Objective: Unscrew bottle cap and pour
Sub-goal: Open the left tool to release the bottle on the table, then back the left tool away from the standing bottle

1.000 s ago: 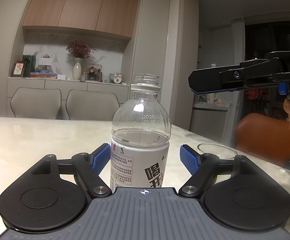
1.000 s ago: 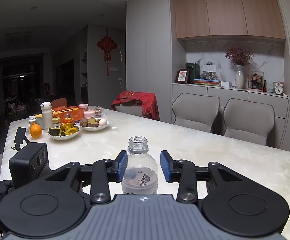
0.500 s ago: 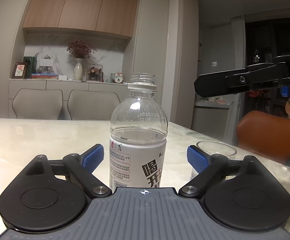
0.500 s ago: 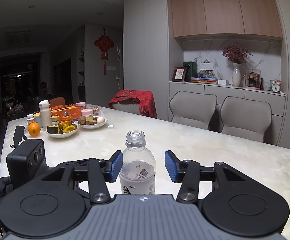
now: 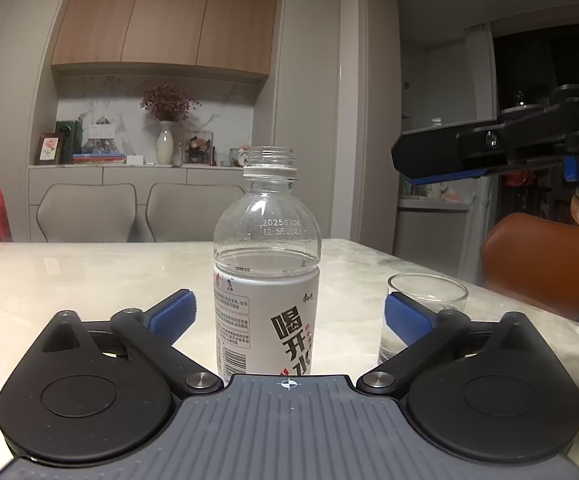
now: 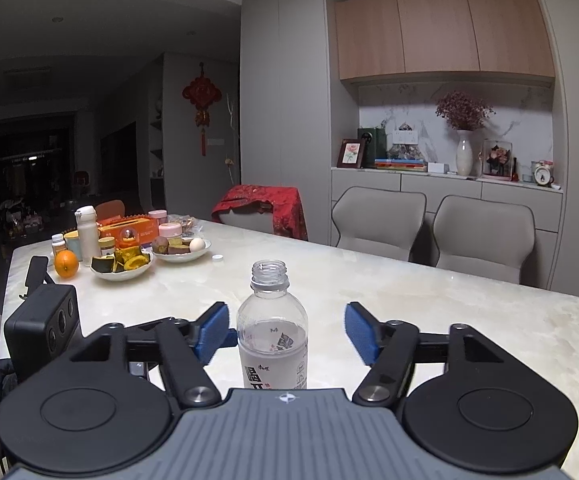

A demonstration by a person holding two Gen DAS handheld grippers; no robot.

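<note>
An uncapped clear bottle (image 5: pixel 266 276) with a white label stands upright on the marble table, part full of water. My left gripper (image 5: pixel 289 314) is open, its blue pads on either side of the bottle and apart from it. A small glass (image 5: pixel 425 308) stands to the bottle's right, behind the right pad. The bottle also shows in the right wrist view (image 6: pixel 272 328). My right gripper (image 6: pixel 285 334) is open and stands higher, its pads apart from the bottle. A small white cap (image 6: pixel 218 257) lies on the table near the plates.
At the table's far left end stand plates of food (image 6: pixel 123 264), an orange (image 6: pixel 66 264), a white flask (image 6: pixel 86 236) and jars. Grey chairs (image 6: pixel 377 220) line the far side. An orange chair (image 5: pixel 541 256) stands at the right end.
Both grippers have opened wider and drawn back from the bottle. The right gripper has moved back and away from the bottle's neck. The bottle has stayed in place.
</note>
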